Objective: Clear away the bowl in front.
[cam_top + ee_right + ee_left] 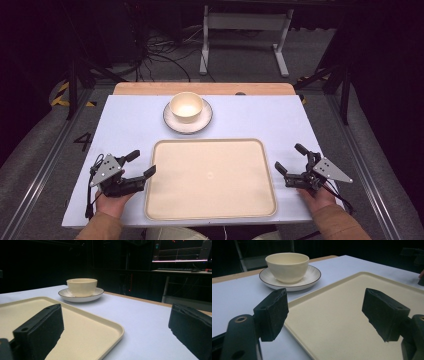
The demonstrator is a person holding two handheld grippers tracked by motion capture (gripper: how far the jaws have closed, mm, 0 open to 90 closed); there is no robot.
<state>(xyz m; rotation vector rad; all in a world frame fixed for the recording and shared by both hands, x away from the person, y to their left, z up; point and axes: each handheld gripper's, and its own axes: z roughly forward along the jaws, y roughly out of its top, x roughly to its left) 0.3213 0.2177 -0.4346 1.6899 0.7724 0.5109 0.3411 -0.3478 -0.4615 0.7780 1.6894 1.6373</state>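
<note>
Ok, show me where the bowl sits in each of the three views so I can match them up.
High view: the bowl sits top centre, on the plate, beyond the tray.
Left gripper view: upper left, bowl on the plate, past the tray's far corner.
Right gripper view: left of centre, bowl on the plate, behind the tray.
Shared landmark: the cream tray, just in front of the plate in every view.

The tray [210,179] lies at the near middle of the table [280,112]. Behind it, well apart, the bowl [186,106] stands on the plate [172,122] (slightly left of centre). The left gripper [141,163] sits just left of the tray, the right gripper [291,159] just right of it.
</note>
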